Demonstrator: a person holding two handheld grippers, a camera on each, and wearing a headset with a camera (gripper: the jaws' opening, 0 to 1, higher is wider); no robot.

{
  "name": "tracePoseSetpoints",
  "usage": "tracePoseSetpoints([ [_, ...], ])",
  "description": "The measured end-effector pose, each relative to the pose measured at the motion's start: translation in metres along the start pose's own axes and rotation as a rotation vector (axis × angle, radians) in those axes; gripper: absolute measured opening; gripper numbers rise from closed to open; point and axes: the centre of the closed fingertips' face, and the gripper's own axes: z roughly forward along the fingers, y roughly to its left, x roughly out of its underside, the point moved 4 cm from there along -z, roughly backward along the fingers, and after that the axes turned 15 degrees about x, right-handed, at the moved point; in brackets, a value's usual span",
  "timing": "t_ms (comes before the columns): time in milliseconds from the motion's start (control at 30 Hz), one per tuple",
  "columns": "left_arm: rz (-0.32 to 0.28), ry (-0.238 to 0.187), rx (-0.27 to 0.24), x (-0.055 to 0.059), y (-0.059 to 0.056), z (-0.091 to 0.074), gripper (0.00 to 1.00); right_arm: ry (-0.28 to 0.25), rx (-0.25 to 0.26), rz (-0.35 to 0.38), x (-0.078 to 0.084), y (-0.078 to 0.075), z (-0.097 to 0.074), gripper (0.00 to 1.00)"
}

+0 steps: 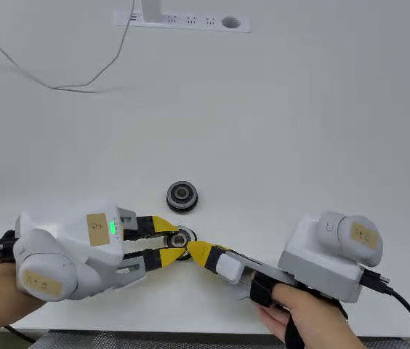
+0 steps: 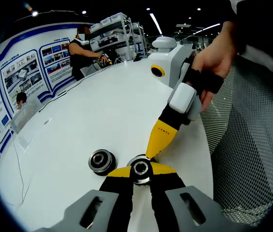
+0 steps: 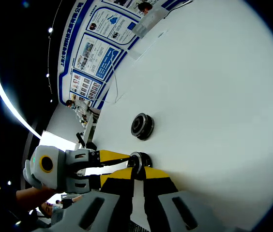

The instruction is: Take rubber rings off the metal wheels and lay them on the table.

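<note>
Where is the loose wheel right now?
In the head view the loose wheel sits on the white table near centre, just beyond the held wheel in the left gripper.

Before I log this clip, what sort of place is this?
Probably an industrial lab or showroom: a long white workbench, loaded shelving racks at the far end, and blue-bordered wall posters.

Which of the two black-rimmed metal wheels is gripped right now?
The nearer metal wheel, between the left gripper's yellow jaws; the farther wheel sits free on the white table.
</note>
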Motion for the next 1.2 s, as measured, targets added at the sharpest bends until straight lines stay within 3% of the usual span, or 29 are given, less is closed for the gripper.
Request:
tracePoseSetpoints([
  [567,0.000,0.014,0.002,0.0002,0.0001,0.0005,0.12,0.066,0.061,-0.043,-0.0046,0.0006,0.0011,0.01],
  [700,-0.003,0.013,-0.001,0.0004,-0.0002,0.0005,0.12,0.088,0.061,0.003,-0.0047,0.0003,-0.0001,0.01],
  [1200,-0.011,0.005,-0.002,-0.0003,-0.0019,0.0006,0.12,0.095,0.052,-0.033,-0.0042,0.0036,-0.0035,0.00],
])
